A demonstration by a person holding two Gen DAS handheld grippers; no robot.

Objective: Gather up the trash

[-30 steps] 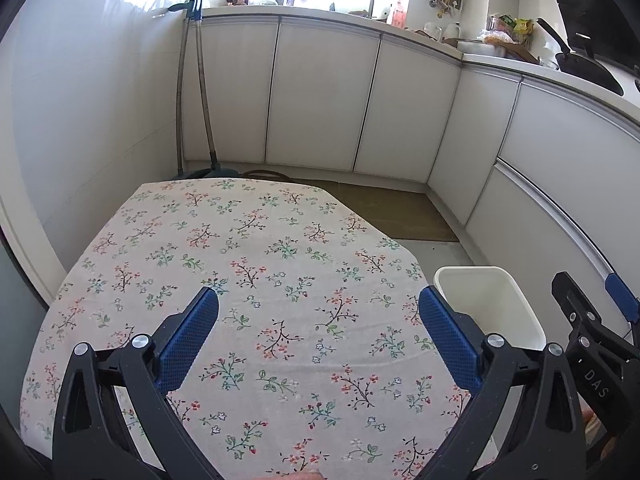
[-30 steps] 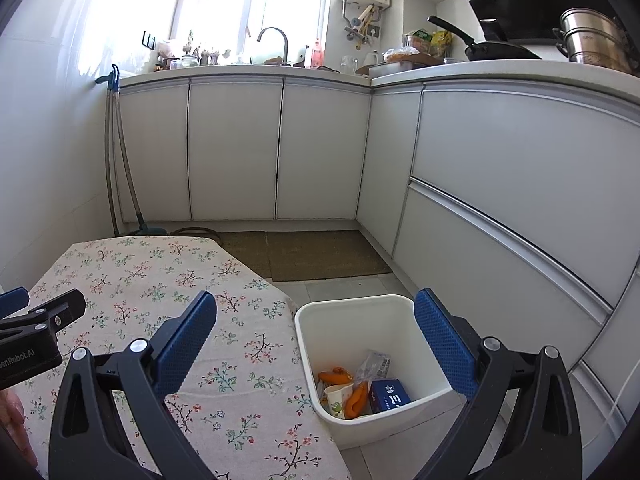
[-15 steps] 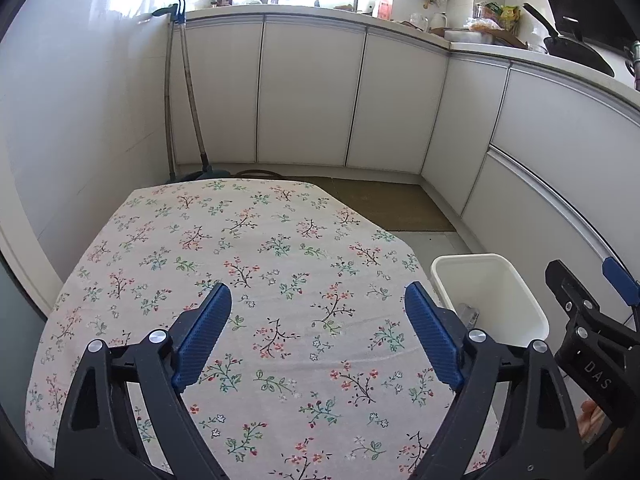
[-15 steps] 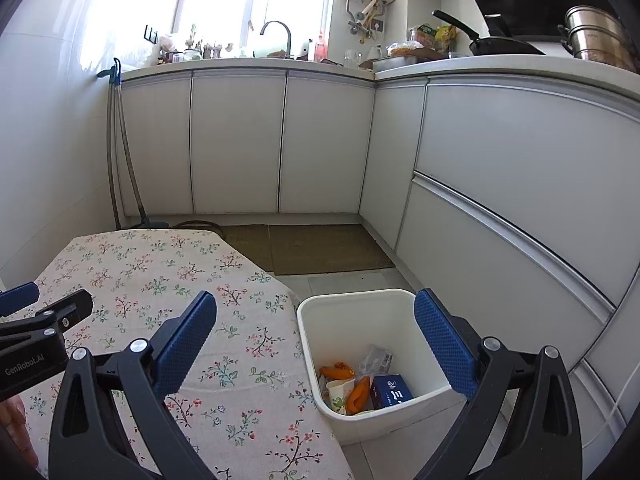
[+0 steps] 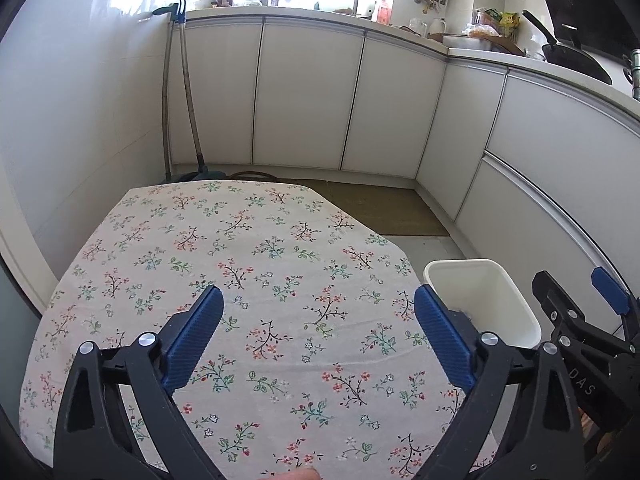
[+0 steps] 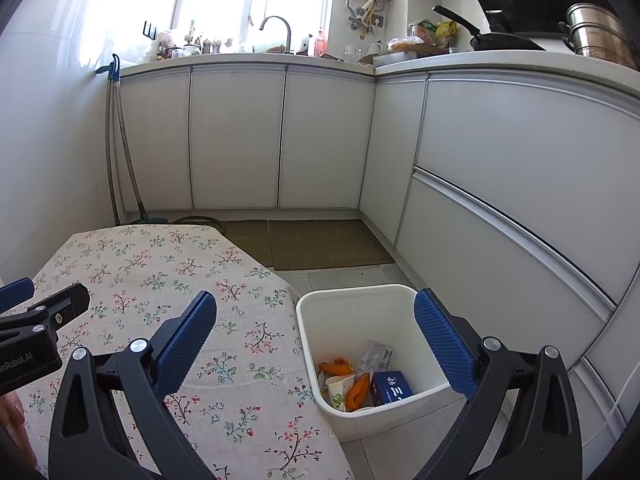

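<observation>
My left gripper (image 5: 318, 300) hangs over the floral tablecloth (image 5: 240, 240); its jaws are opening, with nothing between the blue pads. My right gripper (image 6: 316, 304) stands open and empty above the gap between the table edge and the white bin (image 6: 400, 292). The bin sits on the floor at the table's right side and holds orange peel (image 6: 336, 366), a paper cup (image 6: 338, 386), a clear wrapper (image 6: 374, 354) and a blue box (image 6: 392, 388). In each wrist view the other gripper shows at the edge: the right gripper (image 5: 576, 284) and the left gripper (image 6: 48, 290).
White kitchen cabinets (image 6: 236, 140) run along the back and right. Two long handles (image 5: 176, 92) lean in the left corner. Brown mats (image 6: 328, 244) lie on the floor beyond the bin. A pan (image 6: 500, 42) and pots stand on the counter.
The left gripper's jaws narrowed a little half a second ago and have widened again. The right gripper and the bin have stayed put.
</observation>
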